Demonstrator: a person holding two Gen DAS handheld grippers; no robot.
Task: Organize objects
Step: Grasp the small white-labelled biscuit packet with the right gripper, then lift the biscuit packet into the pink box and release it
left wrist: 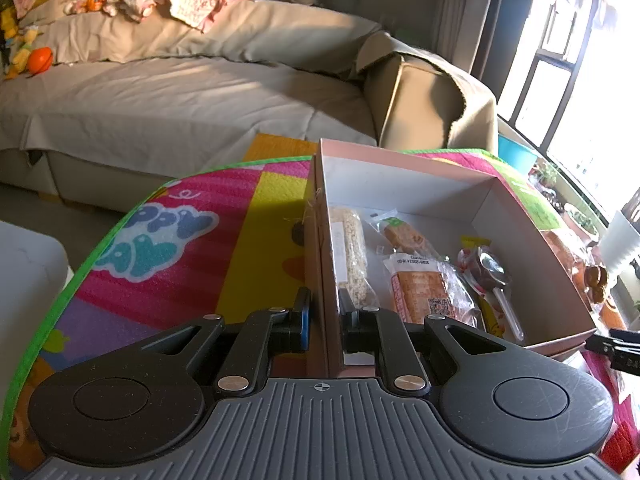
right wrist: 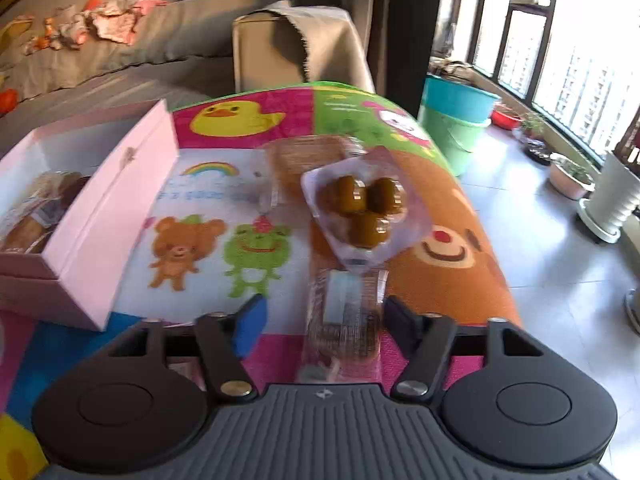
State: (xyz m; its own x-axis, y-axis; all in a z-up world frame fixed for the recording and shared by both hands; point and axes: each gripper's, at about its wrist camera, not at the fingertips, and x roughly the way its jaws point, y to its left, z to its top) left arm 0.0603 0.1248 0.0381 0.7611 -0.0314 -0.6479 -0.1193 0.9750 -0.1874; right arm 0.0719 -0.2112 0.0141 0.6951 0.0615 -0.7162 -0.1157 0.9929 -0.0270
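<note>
The left gripper (left wrist: 323,316) is clamped narrow on the near left wall of the pink box (left wrist: 440,168), one finger outside the wall and one inside. The box stands open on the colourful play mat (left wrist: 180,240) covering the bench. Inside it lie several wrapped snacks: a puffed rice bar (left wrist: 352,252) along the left wall, an orange-labelled cake packet (left wrist: 424,288) in the middle, a smaller biscuit packet (left wrist: 404,236) behind it, and a clear-wrapped dark sweet with a stick (left wrist: 496,276) toward the right wall.

The right gripper (right wrist: 320,320) stands part open, its fingers on either side of a long clear-wrapped bar (right wrist: 344,320) lying on the mat; the pads do not press on it. Resting across the far end of that bar is a clear tray of round brown sweets (right wrist: 366,208), and behind it a further clear packet of brown pastry (right wrist: 304,160). The box sits to the left of these, well apart.

Beyond the bench are a grey sofa (left wrist: 180,100) strewn with clothes, and stacked blue and green tubs (right wrist: 460,116) by the window.
</note>
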